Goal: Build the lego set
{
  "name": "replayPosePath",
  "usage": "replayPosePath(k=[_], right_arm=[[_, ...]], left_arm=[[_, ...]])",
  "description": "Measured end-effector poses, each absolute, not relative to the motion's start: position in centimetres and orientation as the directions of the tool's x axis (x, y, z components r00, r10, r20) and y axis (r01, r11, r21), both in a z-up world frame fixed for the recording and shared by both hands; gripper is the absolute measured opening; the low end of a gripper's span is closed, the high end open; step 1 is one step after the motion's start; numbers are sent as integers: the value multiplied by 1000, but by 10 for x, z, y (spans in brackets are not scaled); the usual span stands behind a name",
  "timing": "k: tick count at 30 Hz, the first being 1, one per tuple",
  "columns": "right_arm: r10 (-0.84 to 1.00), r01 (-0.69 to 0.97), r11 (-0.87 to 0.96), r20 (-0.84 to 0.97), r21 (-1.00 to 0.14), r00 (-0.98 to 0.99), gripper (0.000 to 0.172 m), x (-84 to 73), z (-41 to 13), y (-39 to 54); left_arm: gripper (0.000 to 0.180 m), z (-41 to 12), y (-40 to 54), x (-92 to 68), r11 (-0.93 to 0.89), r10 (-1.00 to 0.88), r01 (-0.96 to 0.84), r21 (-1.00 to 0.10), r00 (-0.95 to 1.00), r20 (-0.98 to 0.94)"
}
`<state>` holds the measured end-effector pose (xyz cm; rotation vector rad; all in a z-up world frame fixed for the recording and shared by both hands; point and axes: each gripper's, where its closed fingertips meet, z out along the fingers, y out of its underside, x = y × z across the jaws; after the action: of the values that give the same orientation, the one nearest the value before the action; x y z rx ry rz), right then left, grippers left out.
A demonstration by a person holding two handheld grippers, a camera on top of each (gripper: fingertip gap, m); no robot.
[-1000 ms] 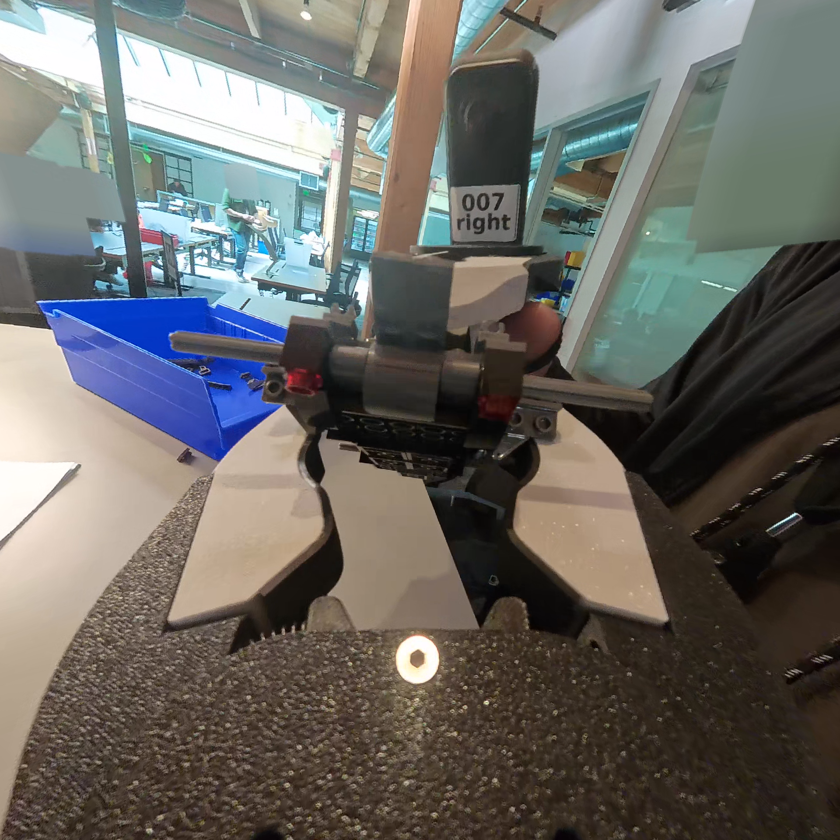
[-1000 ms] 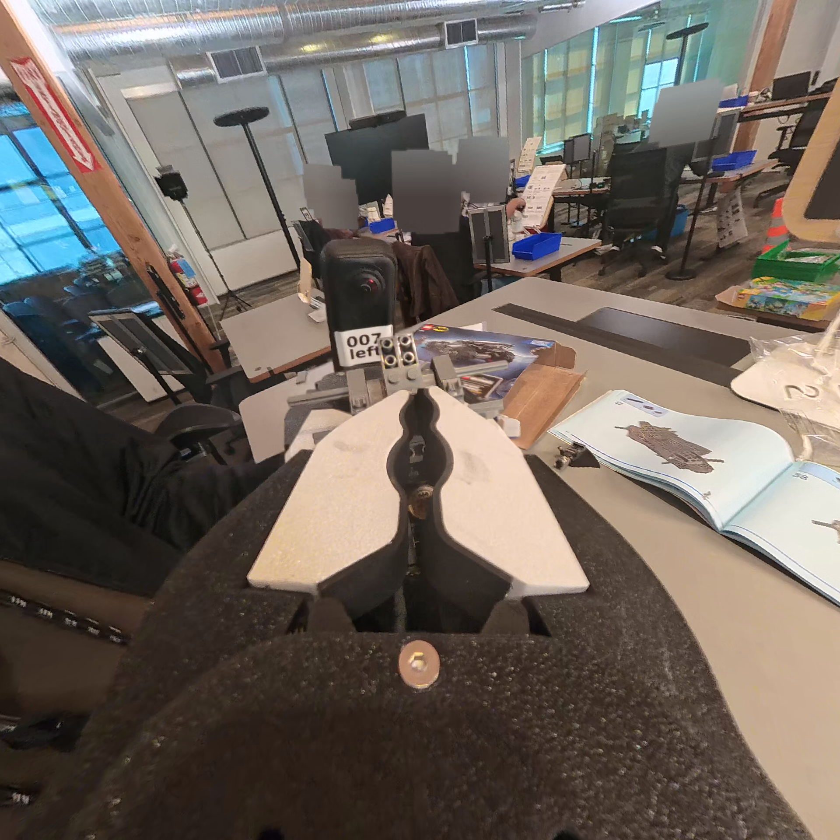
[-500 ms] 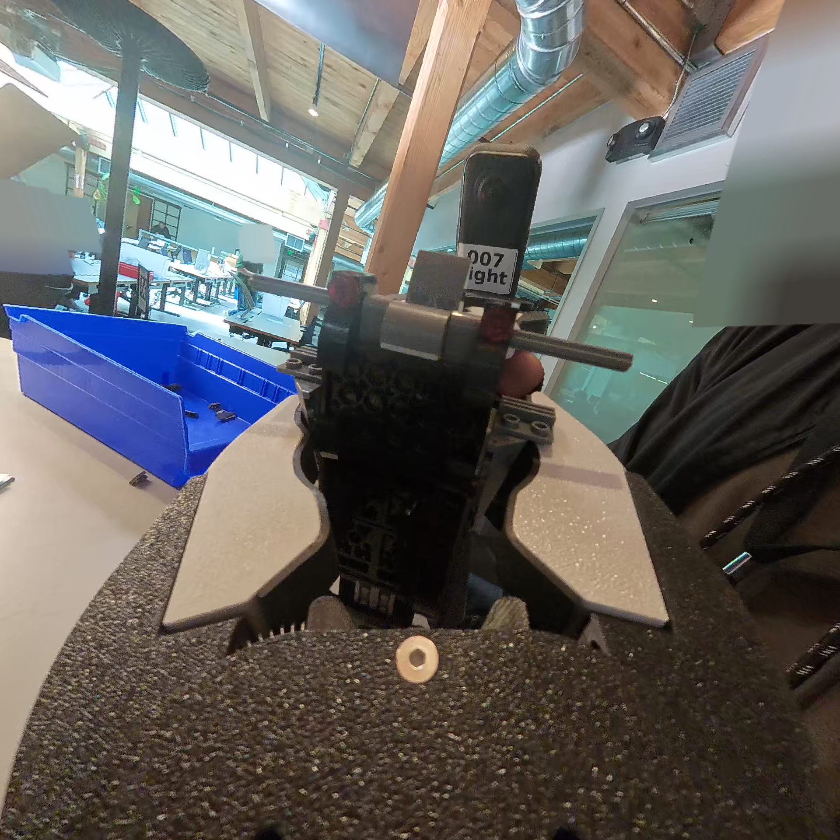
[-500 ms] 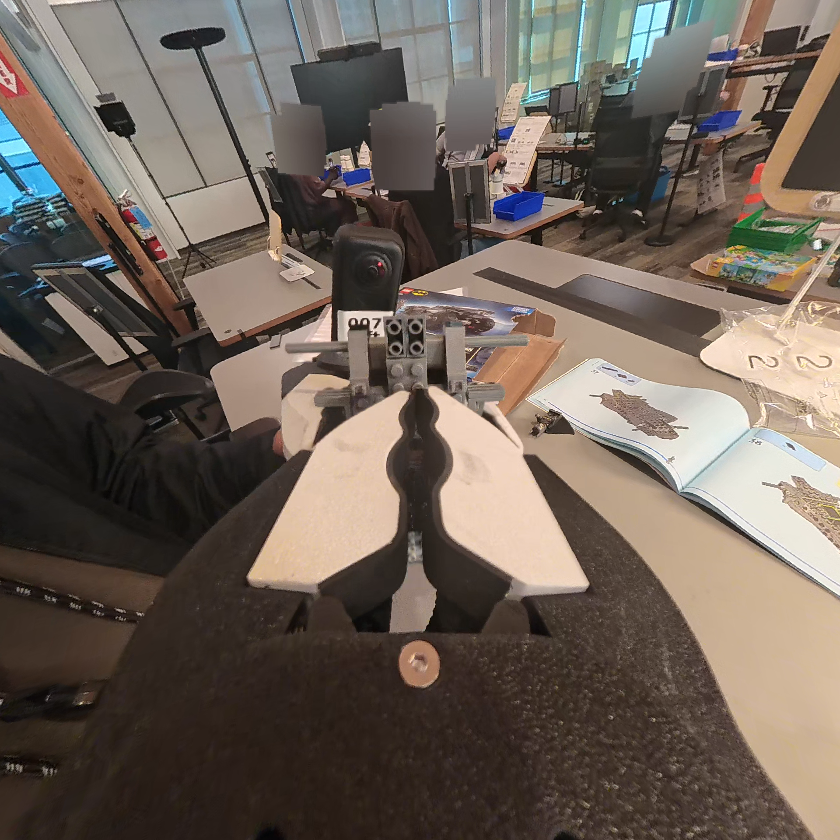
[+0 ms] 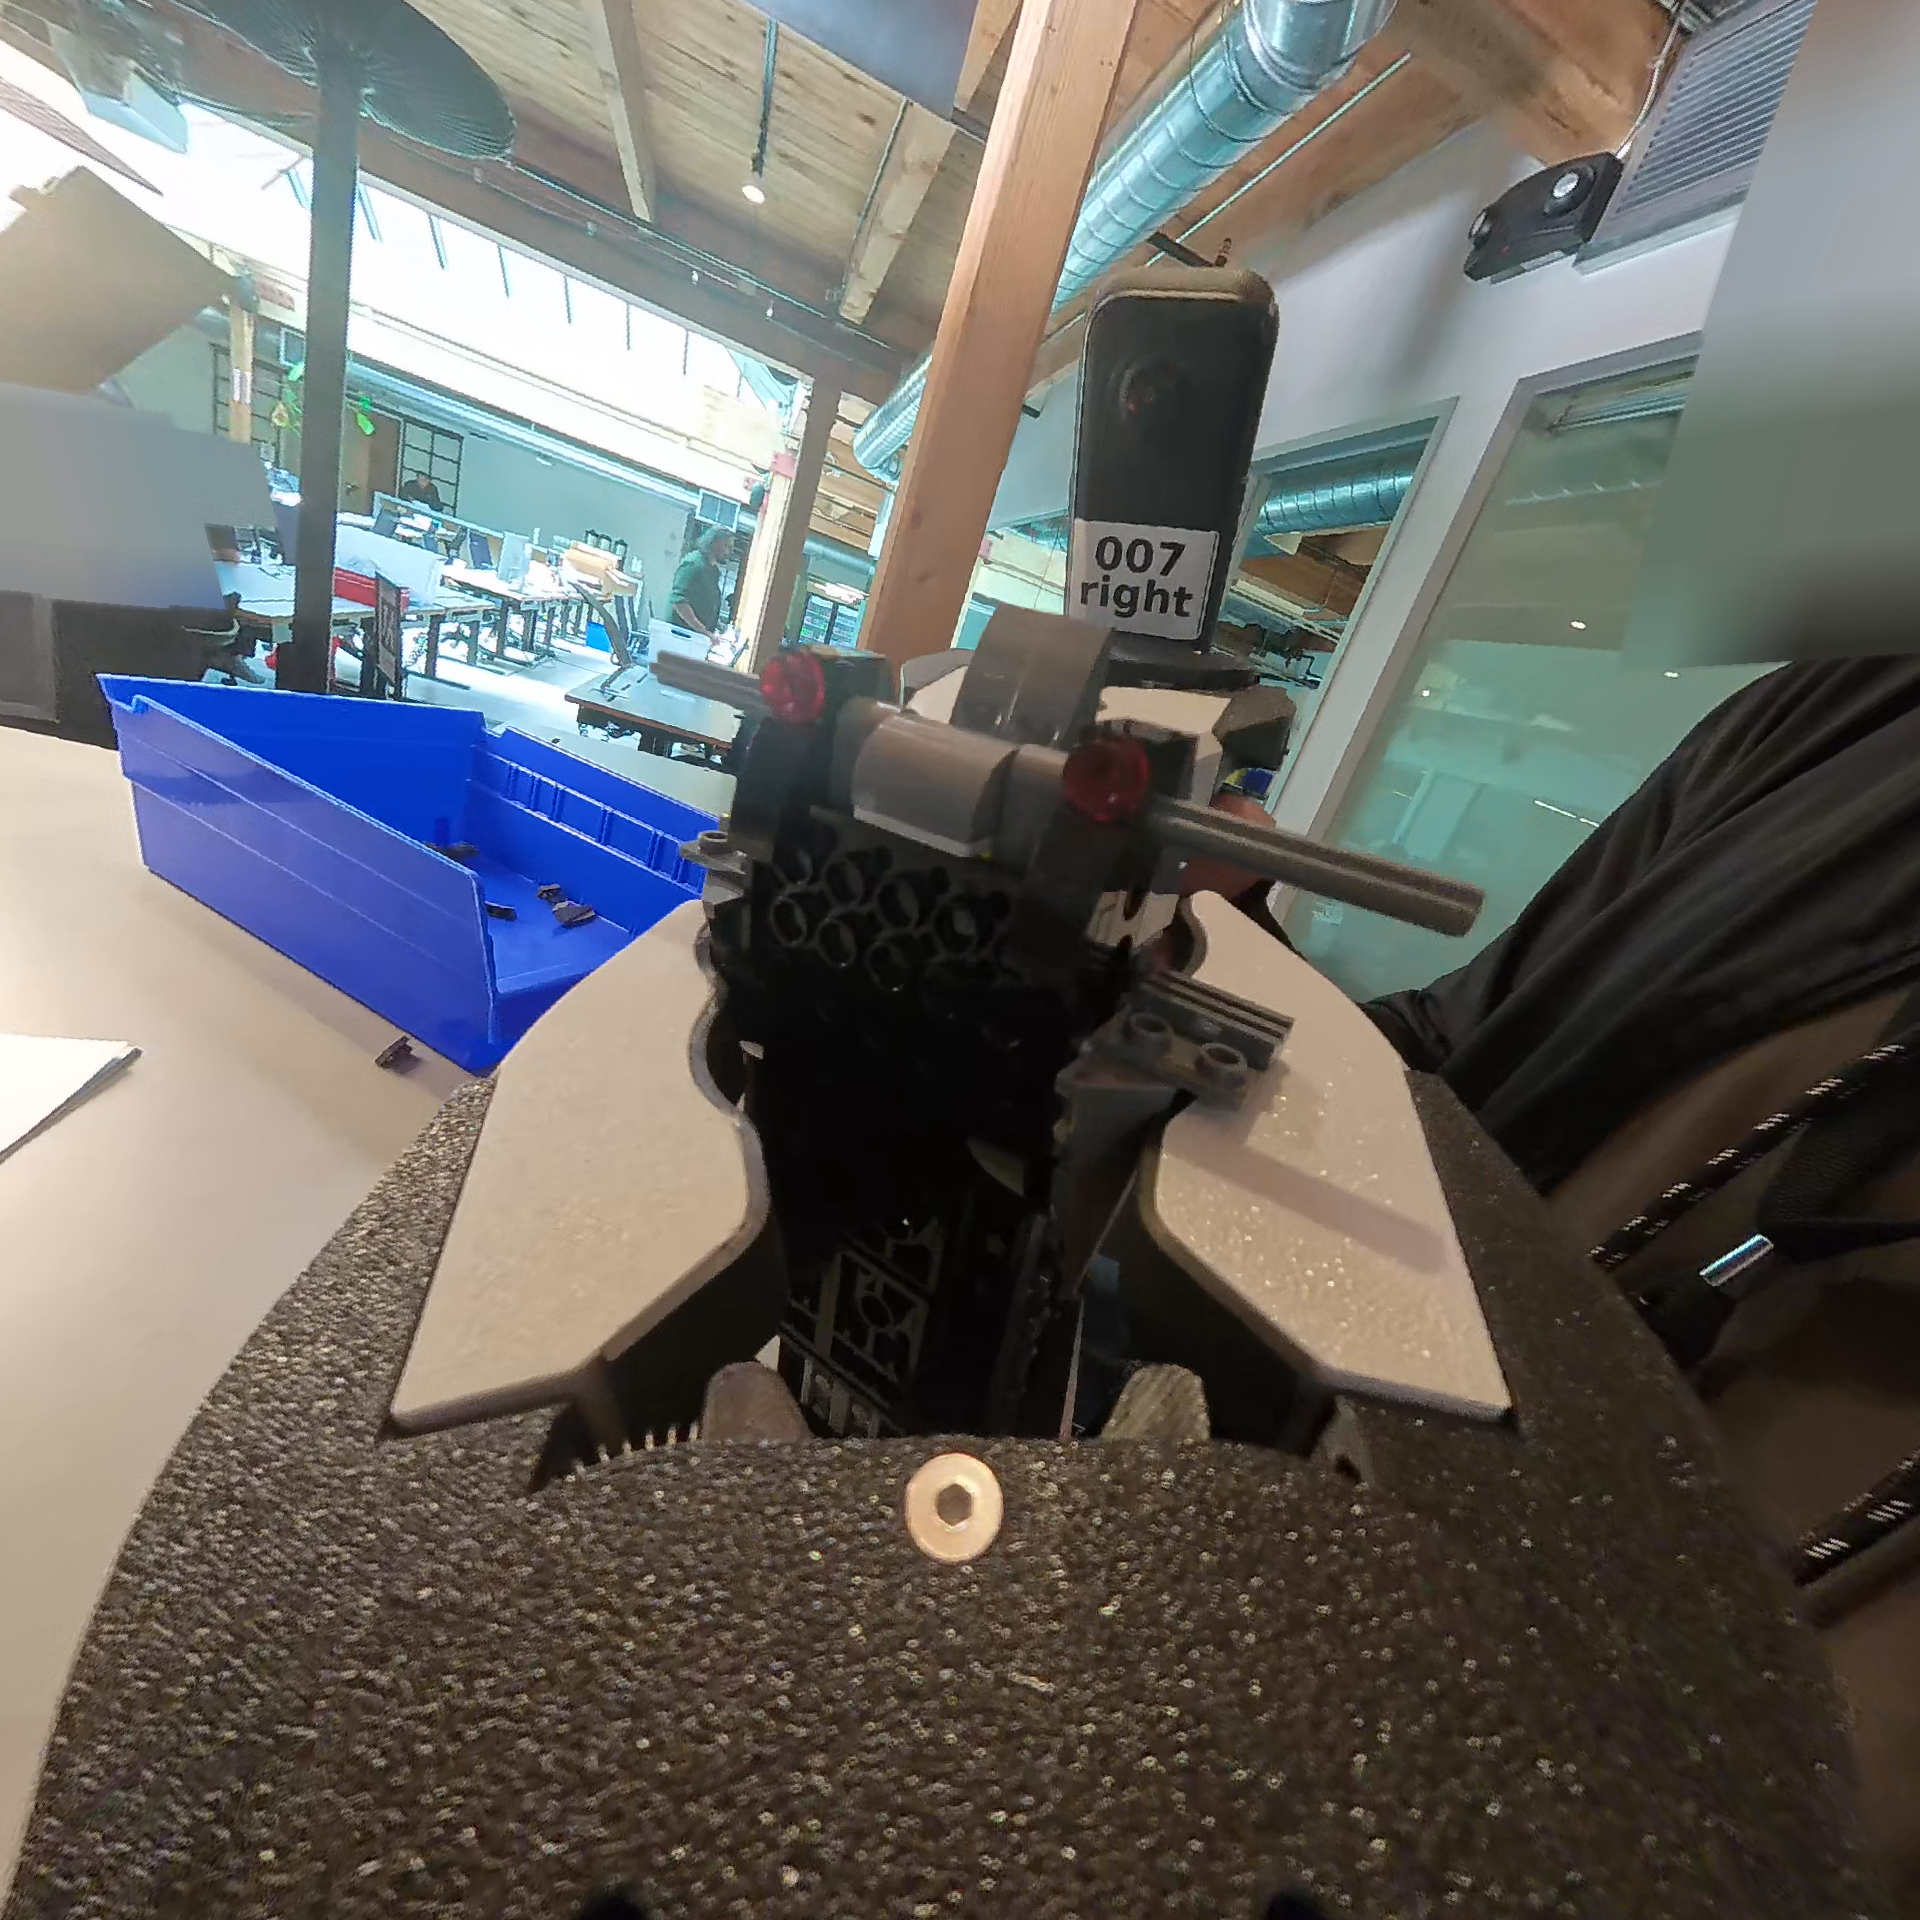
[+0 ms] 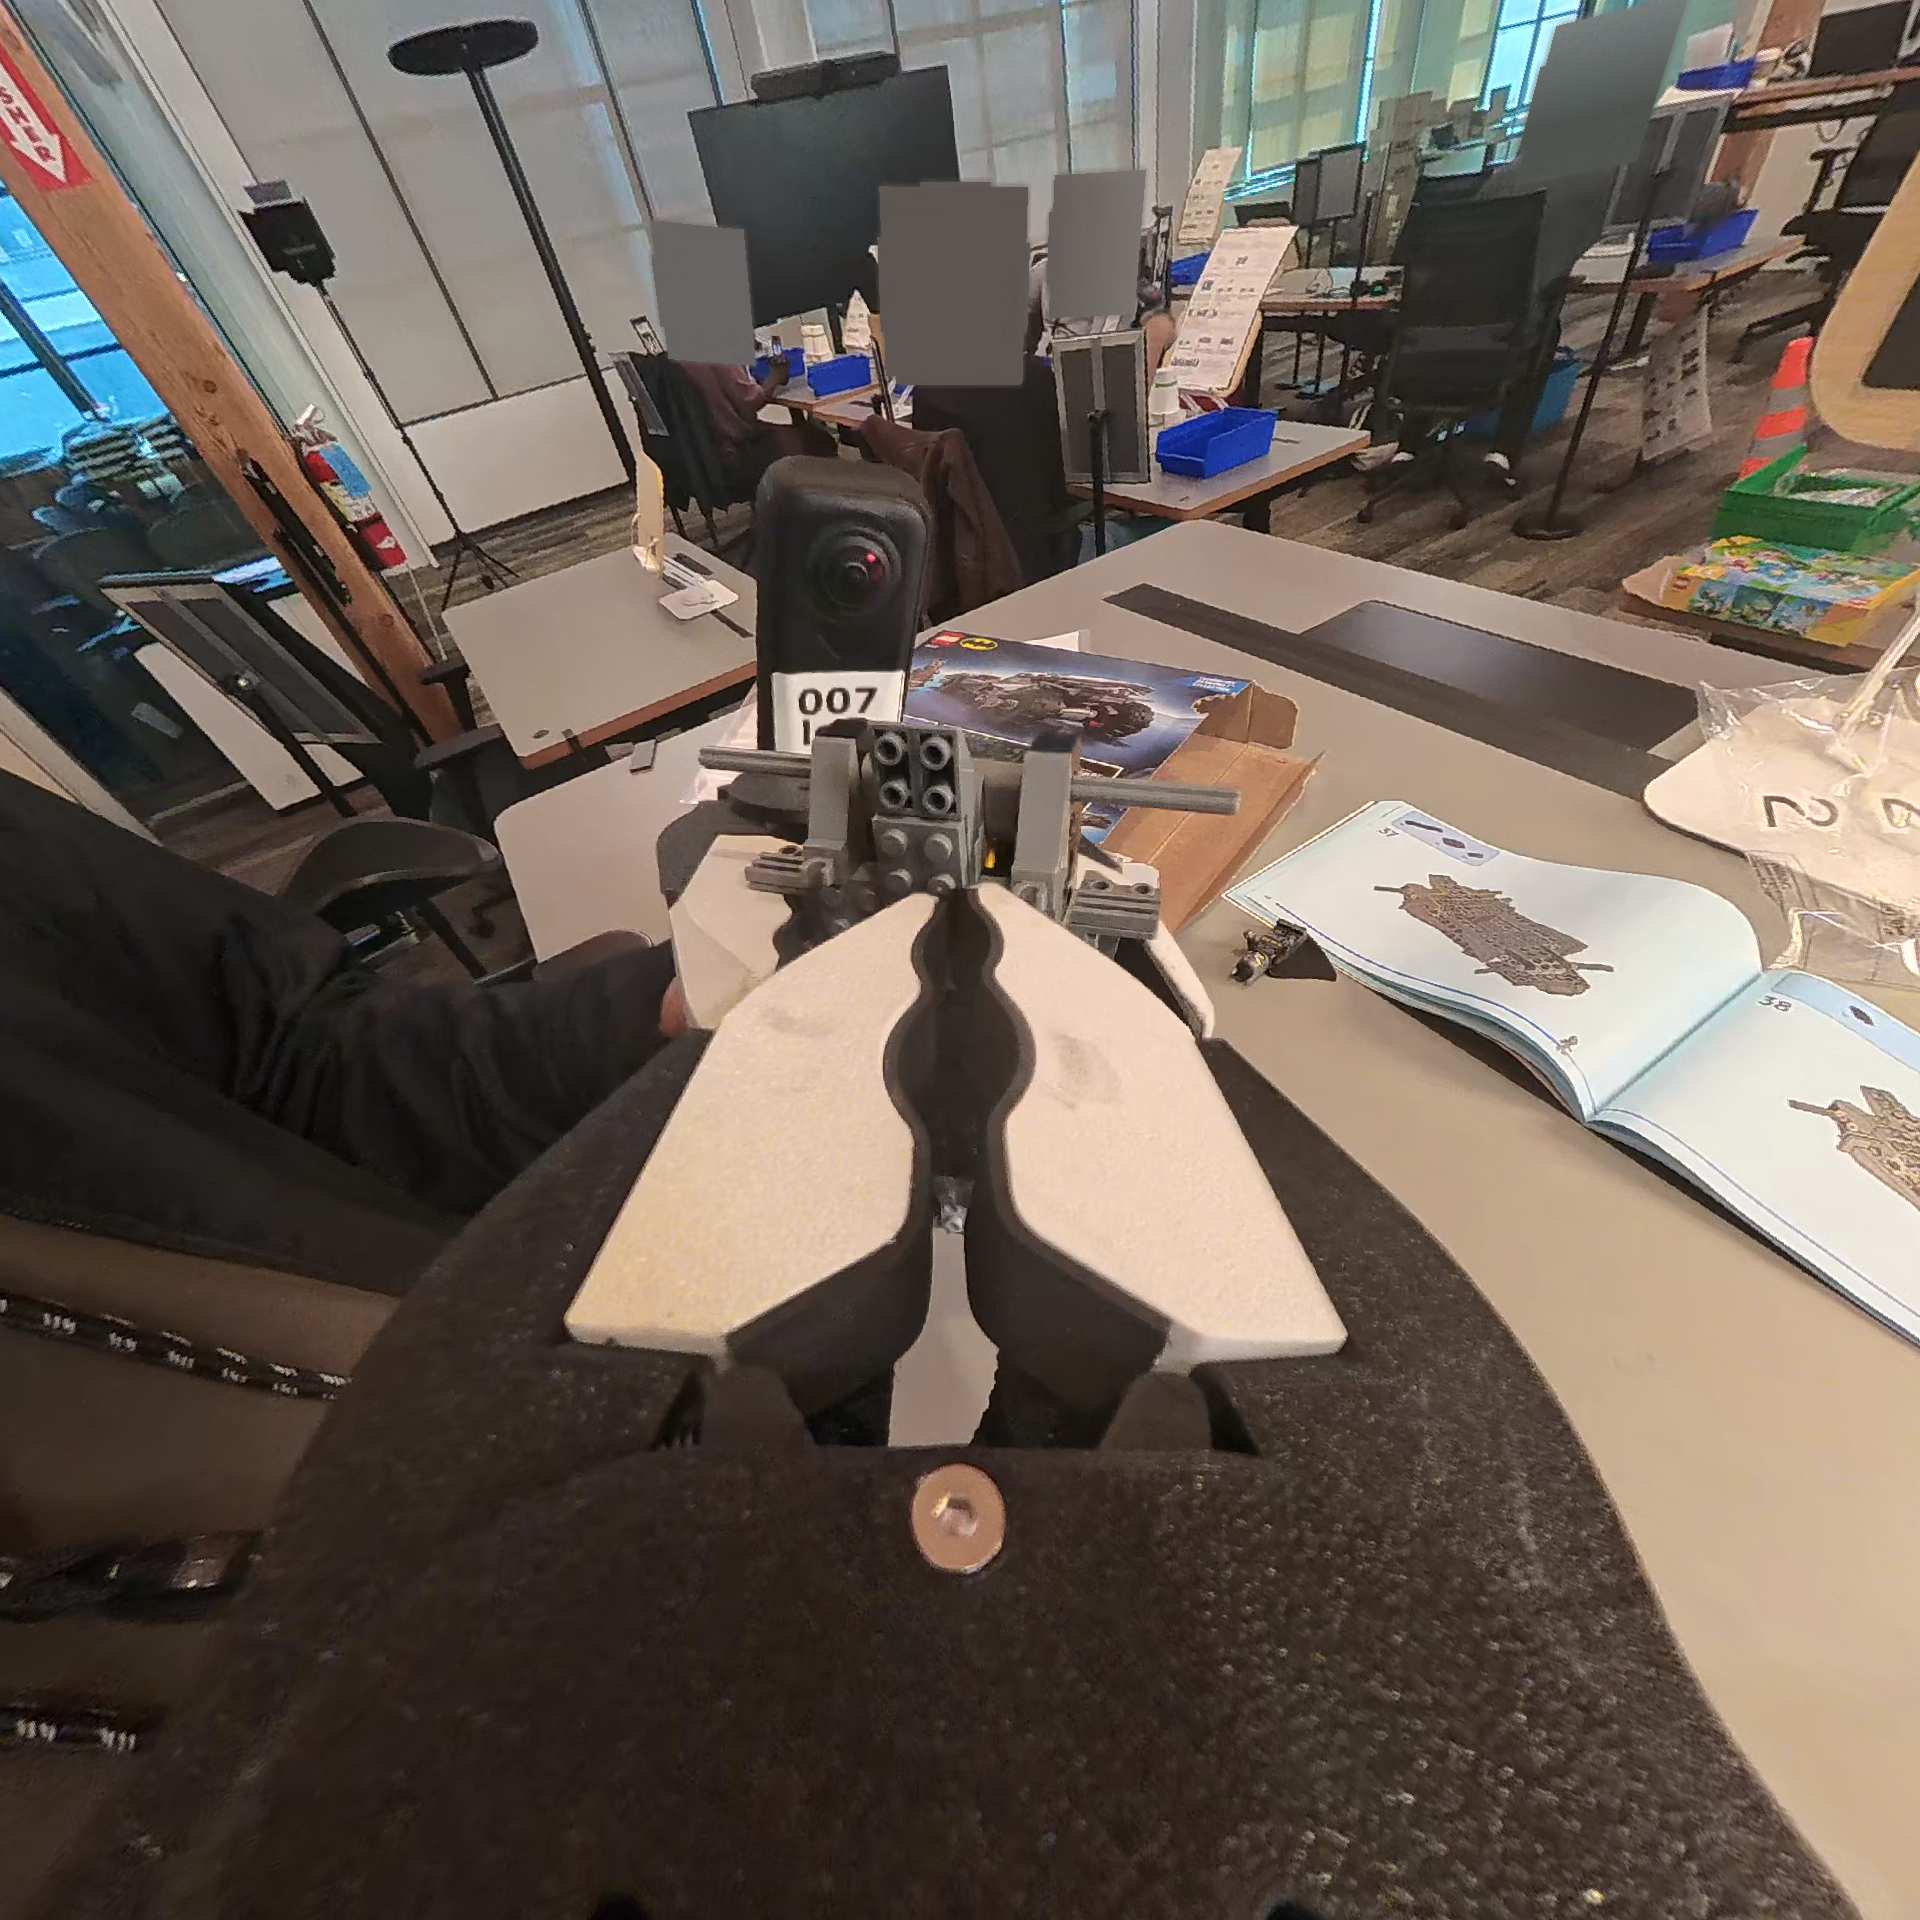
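1. Brick-built model [image 5: 914,997]: black and dark grey, with a grey axle rod [image 5: 1340,873] through its top and two red round studs [image 5: 1110,774]. Stood upright between the fingers of the left gripper [image 5: 935,997], raised above the surface [image 5: 156,1195].
2. Left gripper: fingers [image 5: 613,1174] spread wide and pinching the model, one on each flank.
3. Right gripper [image 6: 951,914]: fingers [image 6: 800,1132] pressed together, tips right at the model's grey studded top [image 6: 914,800]; contact could not be told.
4. Blue bin [image 5: 343,831]: on the surface left of the model, a few small dark pieces inside.
5. Open instruction booklet [image 6: 1558,997]: flat on the surface, right of the grippers; one small dark piece [image 6: 1273,945] at its edge.
6. Printed box [image 6: 1081,707]: opened flat behind the model.
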<state>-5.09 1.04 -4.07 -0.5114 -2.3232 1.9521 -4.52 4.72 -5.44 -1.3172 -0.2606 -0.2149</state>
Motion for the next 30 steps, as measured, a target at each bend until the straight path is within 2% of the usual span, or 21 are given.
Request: replayPosePath(k=[13,30], right_arm=[[266,214,119,-176,-970,-948,0,-48,-36,13],[282,189,126,-147,-974,-948,0,-43,-32,16]], left_arm=[[88,-57,59,-34,215,-28,282,-935,959,282],[80,-52,58,-36,245,48,226,-943,969,244]])
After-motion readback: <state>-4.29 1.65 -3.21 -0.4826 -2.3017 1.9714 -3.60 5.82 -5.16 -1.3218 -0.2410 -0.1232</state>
